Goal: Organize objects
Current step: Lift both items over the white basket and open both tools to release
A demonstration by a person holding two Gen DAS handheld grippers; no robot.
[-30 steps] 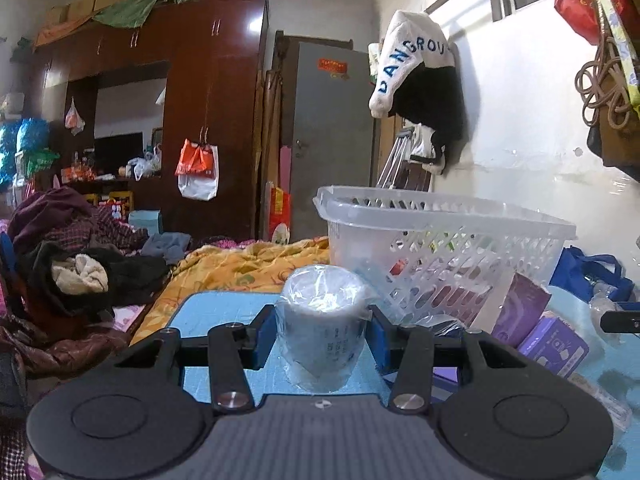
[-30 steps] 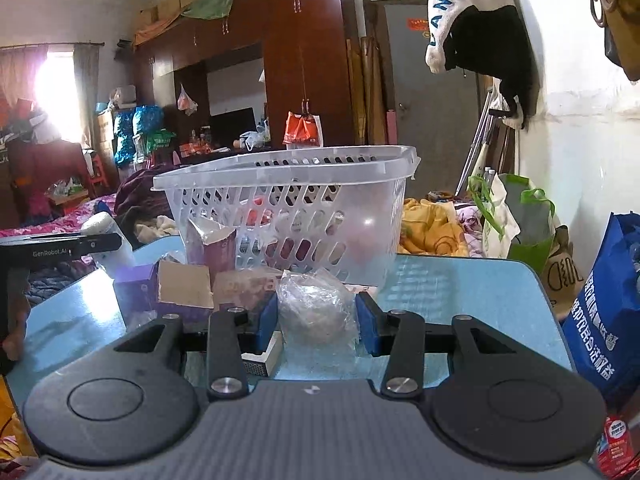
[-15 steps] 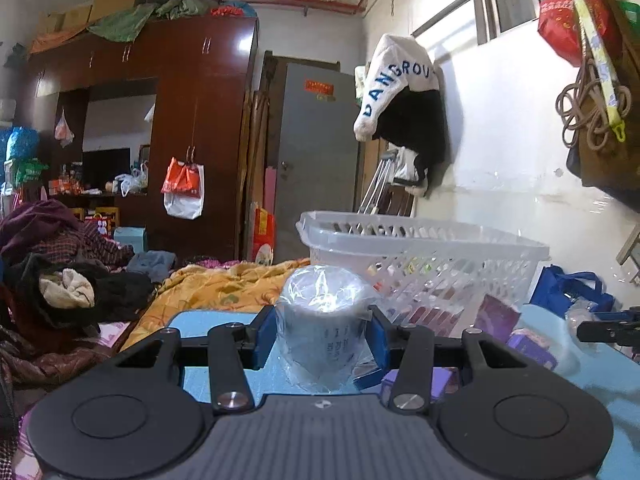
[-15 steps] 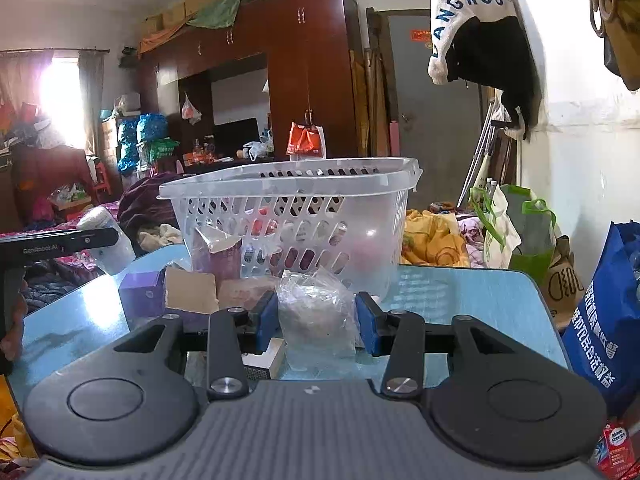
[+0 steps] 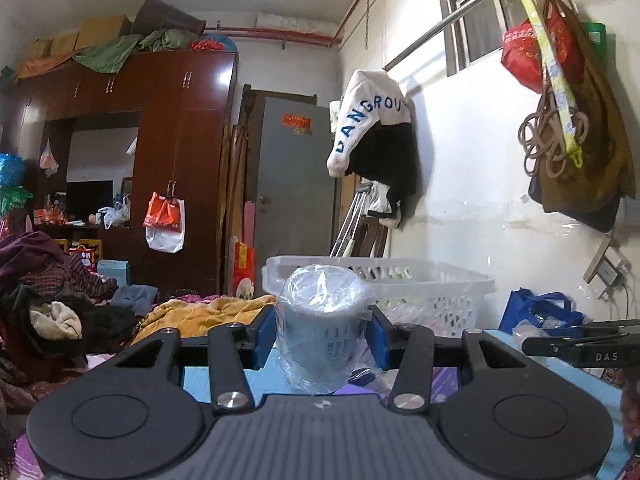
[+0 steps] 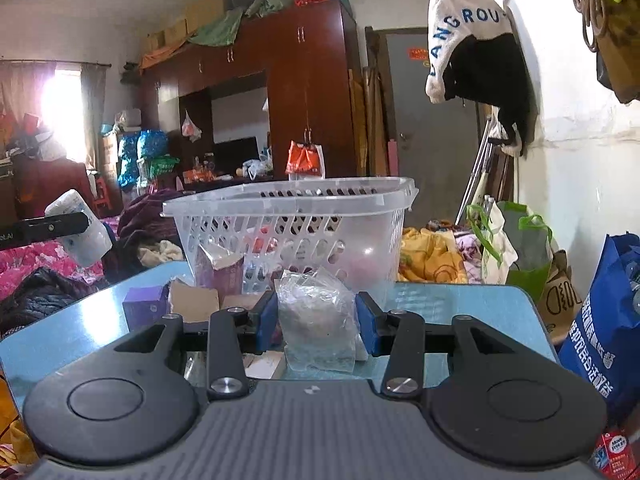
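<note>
The left gripper (image 5: pixel 320 338) pinches a wrapped paper roll (image 5: pixel 322 332) before the white basket (image 5: pixel 436 292). The right gripper (image 6: pixel 316 322) pinches a clear plastic bag (image 6: pixel 318 320); only its view shows purple boxes (image 6: pixel 144 306) on the table (image 6: pixel 460 300).

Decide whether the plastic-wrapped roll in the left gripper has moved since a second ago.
Yes. The wrapped roll, clamped in the left gripper, has risen: its top now overlaps the white basket rim.
</note>
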